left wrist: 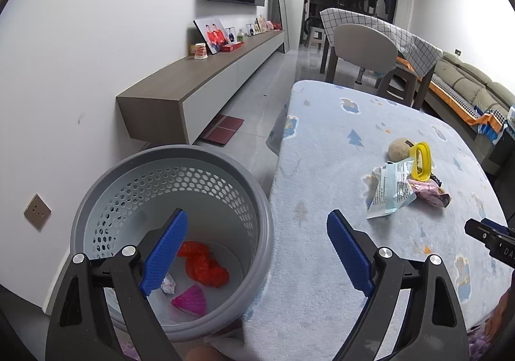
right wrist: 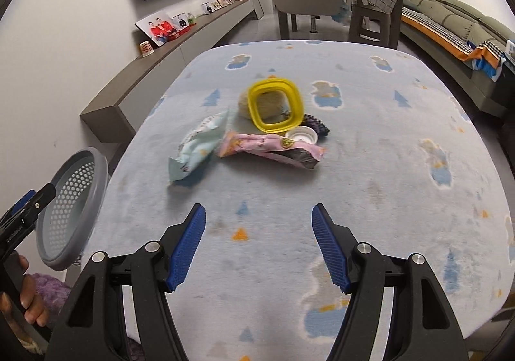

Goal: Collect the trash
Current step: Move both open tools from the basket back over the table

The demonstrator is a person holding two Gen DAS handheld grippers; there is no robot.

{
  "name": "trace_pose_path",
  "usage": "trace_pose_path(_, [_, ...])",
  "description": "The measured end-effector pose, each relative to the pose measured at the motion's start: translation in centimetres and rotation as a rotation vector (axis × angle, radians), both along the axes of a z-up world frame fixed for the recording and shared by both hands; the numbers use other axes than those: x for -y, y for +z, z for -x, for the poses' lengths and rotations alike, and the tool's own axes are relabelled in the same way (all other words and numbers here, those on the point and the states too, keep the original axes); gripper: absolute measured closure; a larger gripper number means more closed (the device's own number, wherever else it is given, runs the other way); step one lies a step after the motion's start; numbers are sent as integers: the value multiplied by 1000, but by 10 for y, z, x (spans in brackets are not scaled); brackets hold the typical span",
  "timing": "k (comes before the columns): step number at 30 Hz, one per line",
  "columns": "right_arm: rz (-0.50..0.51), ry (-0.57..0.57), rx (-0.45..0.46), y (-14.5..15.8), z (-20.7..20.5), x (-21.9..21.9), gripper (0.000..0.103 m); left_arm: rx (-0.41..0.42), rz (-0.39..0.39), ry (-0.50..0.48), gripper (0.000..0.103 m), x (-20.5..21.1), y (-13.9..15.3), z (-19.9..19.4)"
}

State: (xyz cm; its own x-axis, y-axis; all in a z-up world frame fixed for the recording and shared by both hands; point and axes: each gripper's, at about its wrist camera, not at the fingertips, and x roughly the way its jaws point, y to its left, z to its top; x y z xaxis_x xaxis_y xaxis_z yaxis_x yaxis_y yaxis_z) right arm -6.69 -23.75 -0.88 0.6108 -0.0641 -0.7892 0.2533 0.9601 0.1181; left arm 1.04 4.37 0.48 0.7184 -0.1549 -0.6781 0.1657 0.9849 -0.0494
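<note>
A grey perforated bin (left wrist: pixel 170 200) stands left of the table; inside lie red crumpled trash (left wrist: pixel 202 264), a pink paper piece (left wrist: pixel 190 300) and a small white wad (left wrist: pixel 169 283). My left gripper (left wrist: pixel 257 222) hangs open and empty over the bin's right rim. On the blue blanket-covered table (right wrist: pixel 370 168) sits a pile: a pale green wrapper (right wrist: pixel 199 145), a pink wrapper (right wrist: pixel 270 150), a yellow square ring (right wrist: pixel 275 105), a white cap (right wrist: pixel 301 135) and a beige ball (left wrist: pixel 397 148). My right gripper (right wrist: pixel 258 213) is open and empty, short of the pile.
A long low cabinet (left wrist: pixel 199 87) runs along the left wall with photo frames and a paper cup. A chair (left wrist: pixel 363 49) and a cloth-draped table stand beyond the blanket table, and a sofa (left wrist: pixel 466 84) is at the right. A hand (right wrist: pixel 29 300) holds the left gripper's handle.
</note>
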Motion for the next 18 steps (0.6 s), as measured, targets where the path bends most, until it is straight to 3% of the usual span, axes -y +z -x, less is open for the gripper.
trace_pose_path(9, [54,31,-34,-7,-25,26,37,-13,-17,-12,16,11,-6,-3])
trace_pose_path(18, [104,144,-44,-19,-69,30,37,-36,-35,-13,16,14,-14,-8])
